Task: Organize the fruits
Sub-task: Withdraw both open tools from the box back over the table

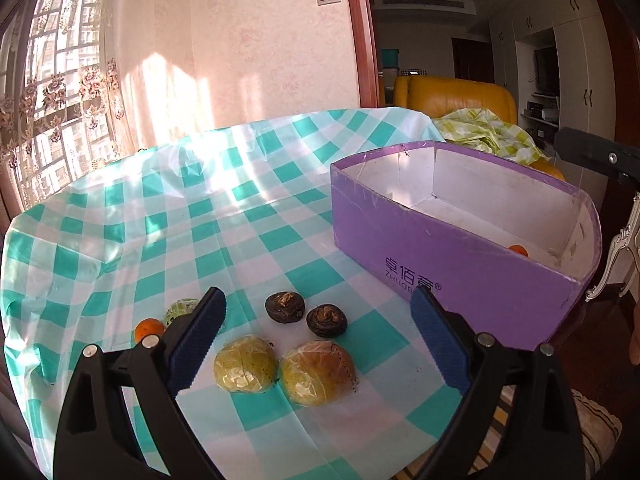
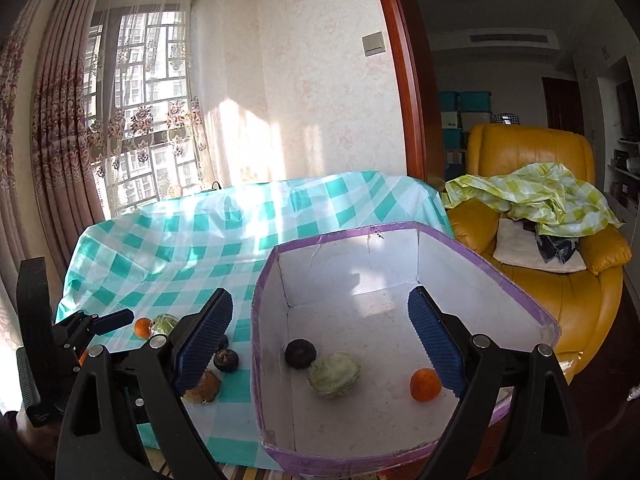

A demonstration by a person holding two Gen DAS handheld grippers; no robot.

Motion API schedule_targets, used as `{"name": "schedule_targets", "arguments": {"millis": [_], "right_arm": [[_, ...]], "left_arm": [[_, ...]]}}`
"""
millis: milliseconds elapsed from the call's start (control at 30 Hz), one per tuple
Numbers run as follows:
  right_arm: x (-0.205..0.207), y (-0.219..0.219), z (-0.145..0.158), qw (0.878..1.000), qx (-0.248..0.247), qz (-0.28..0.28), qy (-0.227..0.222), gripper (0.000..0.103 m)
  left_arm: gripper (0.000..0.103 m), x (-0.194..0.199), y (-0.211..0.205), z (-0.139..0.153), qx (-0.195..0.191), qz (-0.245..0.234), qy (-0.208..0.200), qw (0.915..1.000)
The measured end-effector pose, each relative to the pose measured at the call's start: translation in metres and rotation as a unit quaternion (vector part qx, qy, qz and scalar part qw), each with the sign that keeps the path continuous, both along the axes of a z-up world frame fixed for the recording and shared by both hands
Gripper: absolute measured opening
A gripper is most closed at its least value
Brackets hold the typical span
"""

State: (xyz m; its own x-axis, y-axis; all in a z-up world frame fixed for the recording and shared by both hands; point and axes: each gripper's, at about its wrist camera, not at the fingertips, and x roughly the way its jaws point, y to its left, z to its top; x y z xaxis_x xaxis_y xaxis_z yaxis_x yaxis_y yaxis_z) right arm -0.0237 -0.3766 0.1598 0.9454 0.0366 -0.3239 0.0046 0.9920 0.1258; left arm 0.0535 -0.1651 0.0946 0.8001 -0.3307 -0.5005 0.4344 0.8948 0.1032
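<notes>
Both tongs are released and grasp nothing: the left tongs [image 1: 320,336] at lower centre over two wrapped fruits [image 1: 245,363] on the bench [image 1: 120,240]. The right tongs [image 2: 320,332] hang over the box [image 2: 516,292], which holds an orange [image 2: 425,385], cabbage [image 2: 334,374] and dark fruit [image 2: 300,353].

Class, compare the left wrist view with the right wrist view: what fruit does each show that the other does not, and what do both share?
Only the left wrist view shows both wrapped yellow-brown fruits whole on the tablecloth.

Only the right wrist view shows the box floor with a dark fruit and a green wrapped fruit.

Both show the purple box and the orange inside it.
</notes>
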Motion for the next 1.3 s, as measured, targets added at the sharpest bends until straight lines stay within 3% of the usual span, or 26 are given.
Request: {"name": "schedule_targets", "arguments": {"millis": [500, 700, 900, 1033, 1300], "right_arm": [[0.009, 0.085, -0.029, 0.992, -0.023, 0.105, 0.062, 0.087], [0.024, 0.113, -0.053, 0.987, -0.043, 0.122, 0.098, 0.087], [0.033, 0.134, -0.062, 0.984, -0.107, 0.098, 0.099, 0.087], [0.036, 0.150, -0.071, 0.979, -0.129, 0.120, 0.106, 0.087], [0.064, 0.157, -0.099, 0.968, -0.076, 0.158, 0.180, 0.087]], "left_arm": [[0.093, -0.001, 0.105, -0.020, -0.034, 0.099, 0.031, 0.9940], [0.090, 0.002, 0.122, -0.027, -0.044, 0.117, 0.046, 0.9911], [0.089, 0.008, 0.129, -0.033, -0.056, 0.121, 0.062, 0.9891], [0.089, 0.011, 0.132, -0.037, -0.065, 0.121, 0.071, 0.9879], [0.088, 0.018, 0.135, -0.044, -0.074, 0.122, 0.092, 0.9855]]}}
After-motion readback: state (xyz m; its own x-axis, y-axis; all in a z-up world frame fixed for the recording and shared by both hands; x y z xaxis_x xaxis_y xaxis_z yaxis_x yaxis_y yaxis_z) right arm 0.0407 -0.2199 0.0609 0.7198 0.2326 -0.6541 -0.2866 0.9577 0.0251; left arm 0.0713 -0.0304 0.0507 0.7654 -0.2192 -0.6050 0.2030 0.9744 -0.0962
